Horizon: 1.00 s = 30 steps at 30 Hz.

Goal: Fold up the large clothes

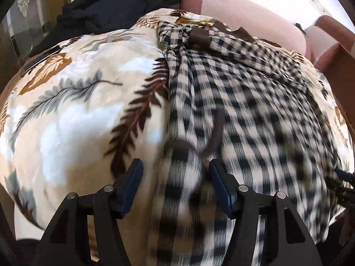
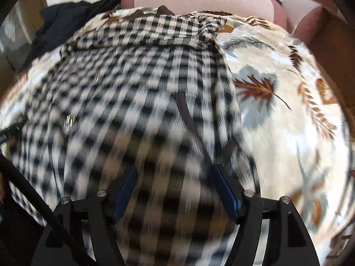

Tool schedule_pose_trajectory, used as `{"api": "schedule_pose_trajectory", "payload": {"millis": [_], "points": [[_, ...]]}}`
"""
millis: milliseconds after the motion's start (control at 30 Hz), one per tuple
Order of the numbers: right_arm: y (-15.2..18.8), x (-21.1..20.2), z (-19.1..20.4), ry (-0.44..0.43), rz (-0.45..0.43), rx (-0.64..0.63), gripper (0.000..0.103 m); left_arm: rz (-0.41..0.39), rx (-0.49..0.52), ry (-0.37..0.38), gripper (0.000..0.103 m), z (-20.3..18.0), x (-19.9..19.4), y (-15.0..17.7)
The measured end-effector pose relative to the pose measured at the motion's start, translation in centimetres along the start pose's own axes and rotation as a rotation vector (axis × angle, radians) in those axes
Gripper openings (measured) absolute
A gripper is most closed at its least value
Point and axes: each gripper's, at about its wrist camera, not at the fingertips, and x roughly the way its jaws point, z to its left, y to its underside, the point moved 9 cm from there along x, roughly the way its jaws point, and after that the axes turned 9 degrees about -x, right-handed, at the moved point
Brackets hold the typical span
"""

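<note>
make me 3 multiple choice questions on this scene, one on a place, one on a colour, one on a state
1. Where does the checked shirt lie?
A. on the leaf-print blanket
B. on a bare wooden floor
C. on a hanger

2. What colour is the garment heaped beyond the blanket?
A. red
B. dark, near black
C. yellow

3. How does the right gripper stand?
A. shut on a towel
B. shut on the blanket
C. open, over the shirt

Answers:
1. A, the blanket shows on both sides of the shirt.
2. B, it is a dark heap at the top left of the left wrist view.
3. C, its blue pads stand well apart with checked cloth showing between them, nothing pinched.
</note>
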Motion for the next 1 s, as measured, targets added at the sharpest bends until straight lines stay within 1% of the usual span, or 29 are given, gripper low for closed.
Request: {"api": "schedule_pose_trajectory", "payload": {"millis": [33, 167, 300, 367, 433, 500, 533, 633, 733, 767, 800, 833, 900, 933, 1000], "points": [[1.2, -0.3, 0.5, -0.011, 0.003, 0.02, 0.08, -0.002, 0.009, 0.001, 0.061, 0.1, -0.4, 0.7], [3.9, -1.1, 1.2, -0.028, 0.007, 0.024, 0.08, 0.001, 0.03, 0.001, 0.061, 0.6, -1.5, 2.9], [6.6, -1.8, 2.6, -0.036, 0.035, -0.001, 0.081, 0.035, 0.043, 0.001, 0.061, 1.0, -2.6, 5.1], [7.3, -2.4, 3.1, -0.044, 0.052, -0.012, 0.081, 0.062, 0.03, 0.012, 0.06, 1.3, -3.2, 5.8], [7.7, -3.3, 3.4, -0.076, 0.056, 0.003, 0.081, 0.077, 0.007, 0.041, 0.06, 1.5, -4.5, 6.4], [8.1, -5.0, 3.5, -0.114, 0.033, 0.024, 0.081, 0.059, -0.009, 0.069, 0.06, 1.5, -6.0, 6.2], [7.7, -6.0, 3.5, -0.117, 0.014, 0.021, 0.081, 0.043, -0.014, 0.078, 0.06, 1.4, -6.8, 5.7], [5.0, -8.9, 4.0, -0.09, -0.048, -0.03, 0.081, -0.026, -0.032, 0.107, 0.06, 0.8, -8.4, 2.8], [0.9, -11.4, 5.4, -0.076, -0.112, -0.095, 0.081, -0.059, -0.055, 0.073, 0.06, 0.3, -7.7, -1.3], [-0.7, -11.7, 5.9, -0.081, -0.123, -0.109, 0.081, -0.075, -0.071, 0.08, 0.06, 0.1, -7.2, -3.0], [-2.0, -11.9, 6.4, -0.089, -0.132, -0.12, 0.081, -0.084, -0.083, 0.083, 0.06, 0.0, -6.5, -4.6], [-4.2, -11.8, 7.5, -0.107, -0.144, -0.136, 0.081, -0.089, -0.096, 0.077, 0.06, 0.1, -5.7, -6.1], [-7.4, -11.1, 8.9, -0.118, -0.162, -0.153, 0.081, -0.097, -0.136, 0.056, 0.06, 0.8, -3.5, -9.3], [-9.9, -10.1, 9.8, -0.117, -0.177, -0.162, 0.081, -0.098, -0.154, 0.046, 0.06, 1.3, -2.5, -10.4], [-13.4, -8.2, 11.4, -0.13, -0.186, -0.166, 0.081, -0.096, -0.189, 0.016, 0.06, 3.0, -0.5, -12.3]]}}
